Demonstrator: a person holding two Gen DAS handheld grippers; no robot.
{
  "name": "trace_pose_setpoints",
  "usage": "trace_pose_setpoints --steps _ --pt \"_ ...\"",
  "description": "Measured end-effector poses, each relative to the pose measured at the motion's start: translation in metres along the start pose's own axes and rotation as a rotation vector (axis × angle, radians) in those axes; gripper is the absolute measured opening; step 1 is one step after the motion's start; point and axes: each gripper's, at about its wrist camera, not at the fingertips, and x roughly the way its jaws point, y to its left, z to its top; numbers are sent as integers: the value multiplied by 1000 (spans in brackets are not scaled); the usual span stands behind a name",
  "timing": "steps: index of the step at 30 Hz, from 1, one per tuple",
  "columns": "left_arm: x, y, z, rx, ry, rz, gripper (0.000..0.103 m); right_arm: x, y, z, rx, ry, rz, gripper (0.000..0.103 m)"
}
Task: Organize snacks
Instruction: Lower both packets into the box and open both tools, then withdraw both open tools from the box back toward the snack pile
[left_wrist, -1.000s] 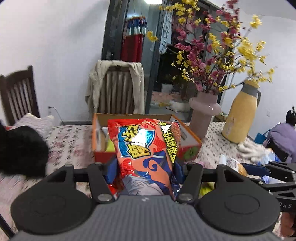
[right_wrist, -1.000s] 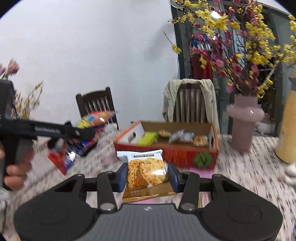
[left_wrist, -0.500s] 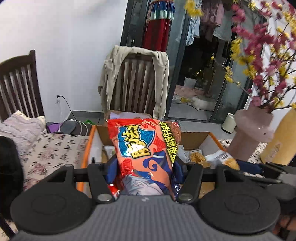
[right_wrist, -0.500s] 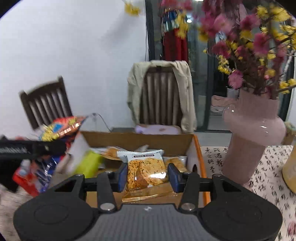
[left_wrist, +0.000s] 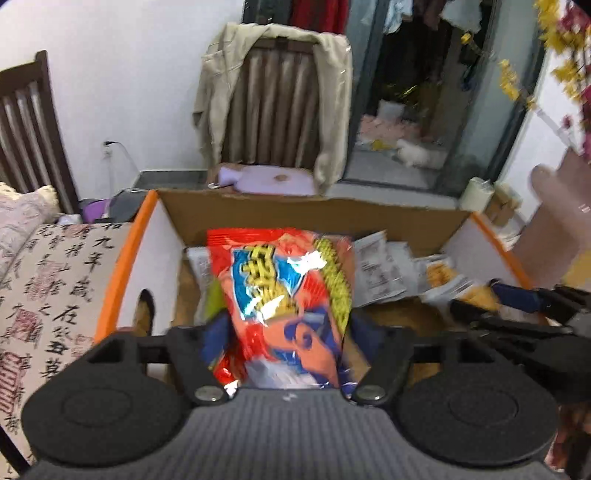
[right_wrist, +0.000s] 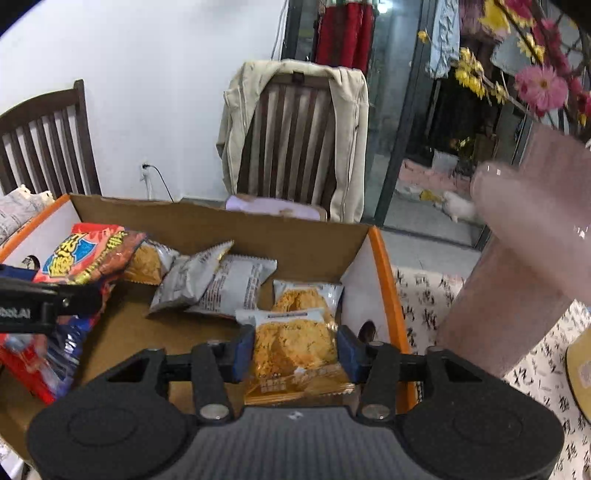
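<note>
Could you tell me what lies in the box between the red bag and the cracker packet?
Silver packets lie between the red bag and the cracker packet, in the right wrist view.

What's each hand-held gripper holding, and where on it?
Left hand-held gripper: red chip bag, pinched across its lower half. Right hand-held gripper: biscuit packet, pinched at its sides.

Tablecloth (left_wrist: 66, 280): printed columns of black Chinese calligraphy, with red seal-style marks; characters such as 九, 年, 在 and 春 can be made out in the left wrist view.

Red snack bag (left_wrist: 284, 295): large yellow Chinese lettering on a blue shield panel and a yellow strip of characters along one edge; not legible.

Left hand-held gripper (right_wrist: 22, 314): white lettering, partly cut off, resembling "OOLAI".

Biscuit packet (right_wrist: 295, 347): small print, unreadable.
</note>
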Motion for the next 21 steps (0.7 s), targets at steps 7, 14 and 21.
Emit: trace_pose_setpoints --steps 7,14,21 --pt "-41 -4 -8 43 -47 1 87 -44 -12 -5 50 -70 74 70" --pt "-102 -1 -24 67 -108 -12 91 -115 -21 -29 29 -134 119 75" --pt "-163 -21 -59 134 -174 -61 95 -179 -21 -68 9 -146 174 75"
